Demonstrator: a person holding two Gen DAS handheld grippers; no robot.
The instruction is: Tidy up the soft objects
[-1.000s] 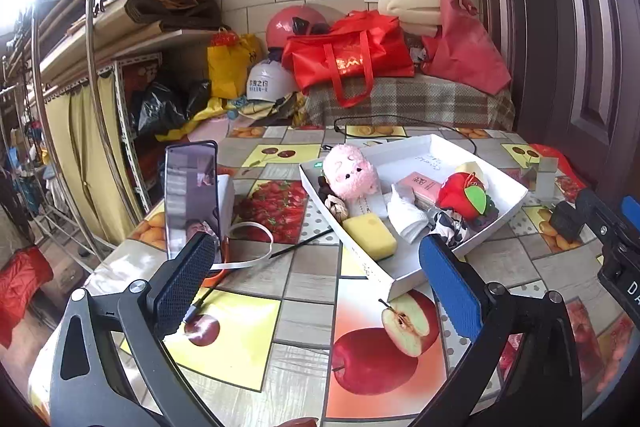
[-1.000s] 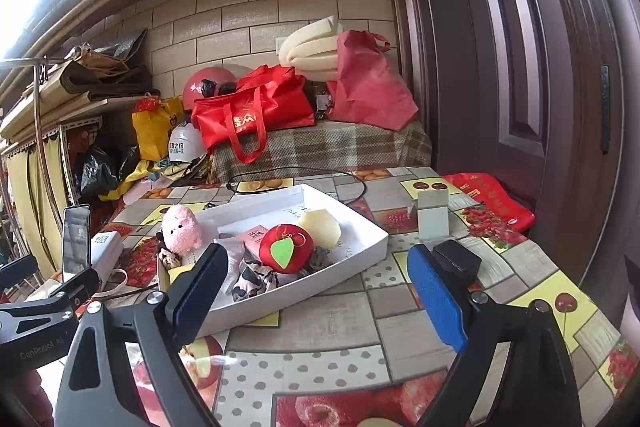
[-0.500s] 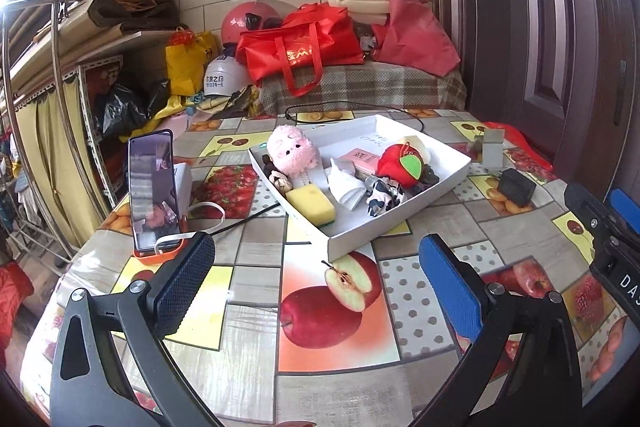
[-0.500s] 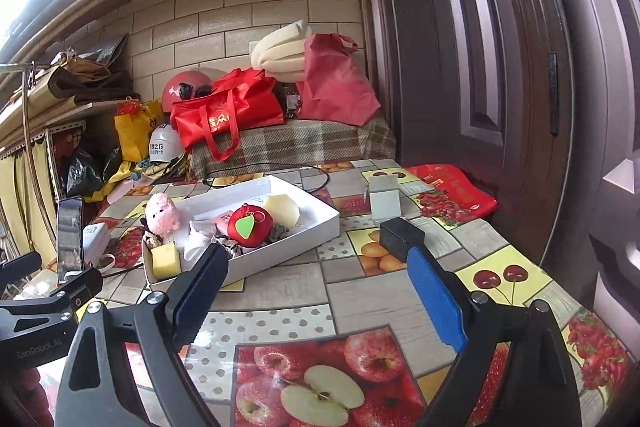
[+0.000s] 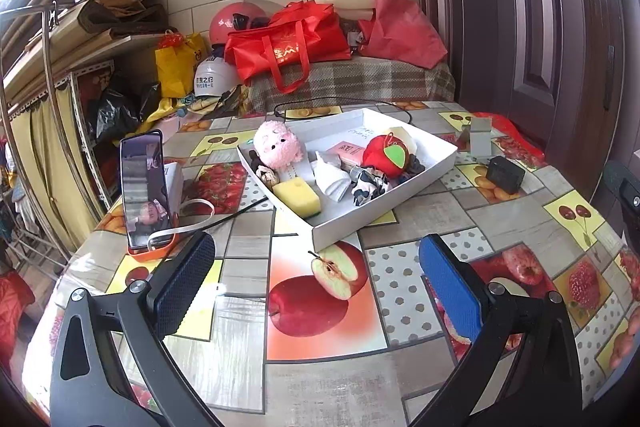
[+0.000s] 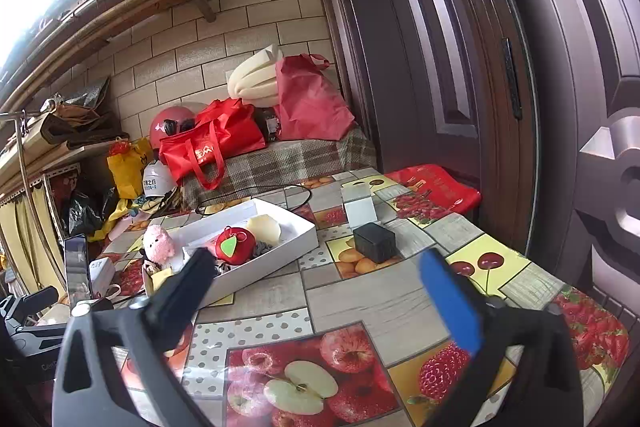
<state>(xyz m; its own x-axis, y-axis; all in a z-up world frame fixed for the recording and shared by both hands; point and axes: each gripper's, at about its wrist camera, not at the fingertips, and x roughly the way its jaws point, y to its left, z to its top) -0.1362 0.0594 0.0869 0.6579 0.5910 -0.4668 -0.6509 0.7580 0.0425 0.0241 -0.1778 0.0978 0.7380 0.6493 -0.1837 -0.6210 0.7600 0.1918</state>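
Both hand-held grippers — left [image 5: 316, 283] and right [image 6: 316, 291] — hover wide and hold nothing above the tabletop [image 5: 432, 215]; the white tray [image 5: 436, 171] carries a pink plush pig [image 5: 278, 147].

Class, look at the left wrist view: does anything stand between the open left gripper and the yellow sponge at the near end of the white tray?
Almost nothing. Between the left gripper and the yellow sponge lies bare tablecloth, then only the near wall of the white tray, which the fingers must clear from above. The phone on its stand stands off to the left, outside that path.
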